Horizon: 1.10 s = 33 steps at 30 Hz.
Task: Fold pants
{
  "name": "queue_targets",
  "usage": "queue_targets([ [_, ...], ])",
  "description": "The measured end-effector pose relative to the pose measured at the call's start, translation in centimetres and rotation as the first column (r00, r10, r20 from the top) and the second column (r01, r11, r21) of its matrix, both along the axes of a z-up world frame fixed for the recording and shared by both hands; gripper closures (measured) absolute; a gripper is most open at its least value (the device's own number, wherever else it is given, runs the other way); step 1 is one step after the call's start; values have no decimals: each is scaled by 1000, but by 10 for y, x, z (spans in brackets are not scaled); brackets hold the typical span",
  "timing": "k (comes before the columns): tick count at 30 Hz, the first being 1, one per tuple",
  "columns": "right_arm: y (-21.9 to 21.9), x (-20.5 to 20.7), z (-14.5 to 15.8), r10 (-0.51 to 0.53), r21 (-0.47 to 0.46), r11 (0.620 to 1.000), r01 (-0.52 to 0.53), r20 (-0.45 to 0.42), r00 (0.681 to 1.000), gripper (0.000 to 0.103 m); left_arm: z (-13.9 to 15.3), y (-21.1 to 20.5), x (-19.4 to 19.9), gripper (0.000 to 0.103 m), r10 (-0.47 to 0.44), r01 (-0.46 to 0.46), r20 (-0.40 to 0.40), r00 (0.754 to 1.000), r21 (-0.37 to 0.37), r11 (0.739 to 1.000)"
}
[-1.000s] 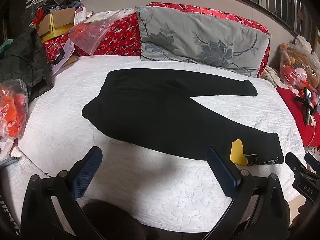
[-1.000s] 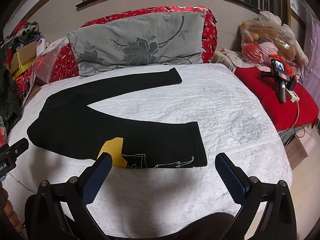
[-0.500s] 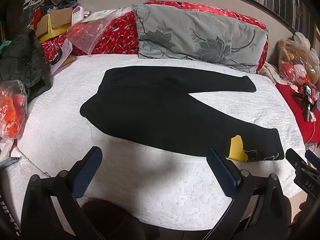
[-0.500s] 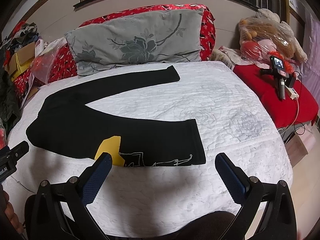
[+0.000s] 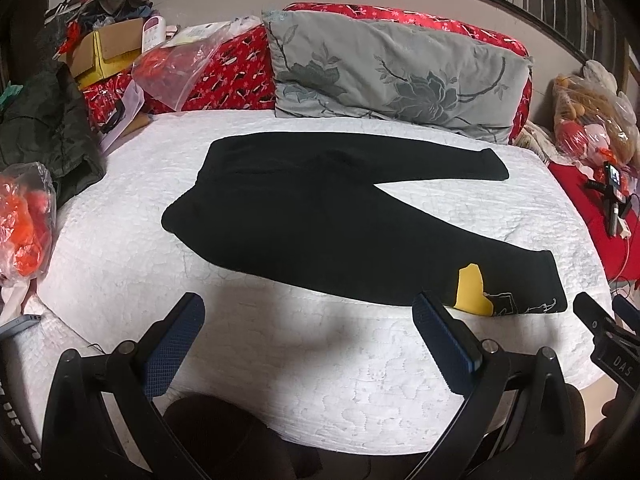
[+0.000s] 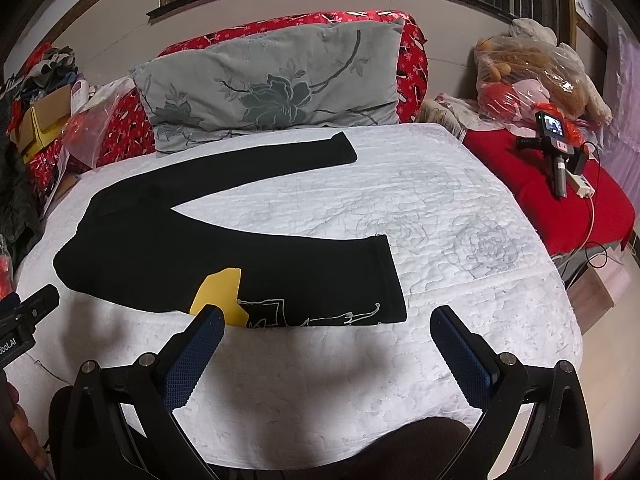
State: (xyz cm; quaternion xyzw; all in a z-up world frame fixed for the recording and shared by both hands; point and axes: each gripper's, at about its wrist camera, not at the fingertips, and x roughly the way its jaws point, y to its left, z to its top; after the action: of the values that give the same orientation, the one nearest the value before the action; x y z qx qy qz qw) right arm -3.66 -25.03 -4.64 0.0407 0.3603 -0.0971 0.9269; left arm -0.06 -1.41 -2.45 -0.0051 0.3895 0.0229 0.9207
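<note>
Black pants (image 5: 320,224) (image 6: 168,248) lie flat on a white quilted bed (image 5: 280,360), legs spread in a V toward the right, waist at the left. The near leg carries a yellow patch (image 5: 470,290) (image 6: 222,294) and white line drawing near its cuff (image 6: 384,280). My left gripper (image 5: 308,312) hovers open above the bed's front edge, short of the near leg. Over the near leg's lower edge, by the patch, my right gripper (image 6: 328,320) is open too. Neither holds anything.
A grey floral pillow (image 5: 400,80) leans on a red bolster at the head. Plastic bags and boxes (image 5: 104,52) crowd the left side. To the right stand a red cushion with a small camera on a tripod (image 6: 554,140) and bagged plush toys (image 6: 532,72).
Both views have shifted slightly downward and closer to the bed's front edge. The pants lie as before, and both grippers stay open.
</note>
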Motion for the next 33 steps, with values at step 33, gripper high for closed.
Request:
queue_targets([
  [33,-8,22,-1,15,23,1000,-15,-33,999,0,-6,-5,28,0,-3,0,-98,995,-29,1000],
])
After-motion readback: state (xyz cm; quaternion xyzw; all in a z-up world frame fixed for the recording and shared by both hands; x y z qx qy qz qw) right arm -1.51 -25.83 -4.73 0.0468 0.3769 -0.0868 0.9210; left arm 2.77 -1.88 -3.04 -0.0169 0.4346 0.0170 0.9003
